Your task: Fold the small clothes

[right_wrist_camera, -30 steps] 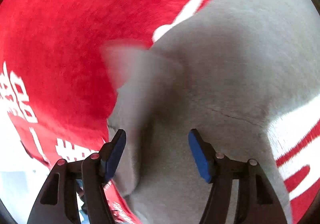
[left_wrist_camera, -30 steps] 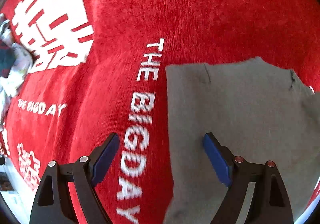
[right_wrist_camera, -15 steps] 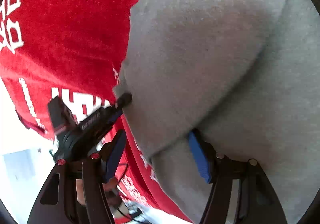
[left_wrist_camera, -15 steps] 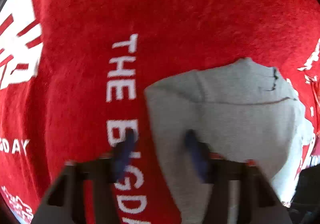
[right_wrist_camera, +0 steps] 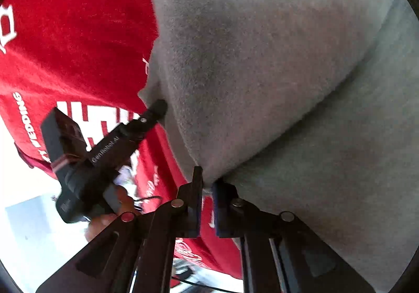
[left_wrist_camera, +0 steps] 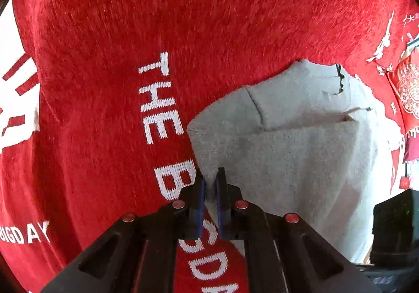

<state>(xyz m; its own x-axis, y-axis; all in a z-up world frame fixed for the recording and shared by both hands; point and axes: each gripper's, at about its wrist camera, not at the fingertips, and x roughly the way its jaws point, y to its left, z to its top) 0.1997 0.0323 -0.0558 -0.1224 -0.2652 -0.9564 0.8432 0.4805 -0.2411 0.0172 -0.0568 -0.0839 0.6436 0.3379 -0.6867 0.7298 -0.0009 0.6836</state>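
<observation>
**Folding grey garment, both corners pinched**

Left gripper (left_wrist_camera: 208, 183) clamped on near edge of grey garment (left_wrist_camera: 288, 156); right gripper (right_wrist_camera: 207, 183) clamped on another edge. Garment partly lifted off red blanket (left_wrist_camera: 157, 17), top layer doubled over. Risk: thin bites slipping, or uneven travel between hands skewing the fold and bunching cloth.

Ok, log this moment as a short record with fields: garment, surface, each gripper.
garment: grey garment, partly folded, one layer lying over another
surface: red cloth with white lettering
left gripper: jaws shut on the garment's edge
right gripper: jaws shut on a garment edge, at a fold
other view: left gripper also shows from the right wrist, pinching the garment's edge
</observation>
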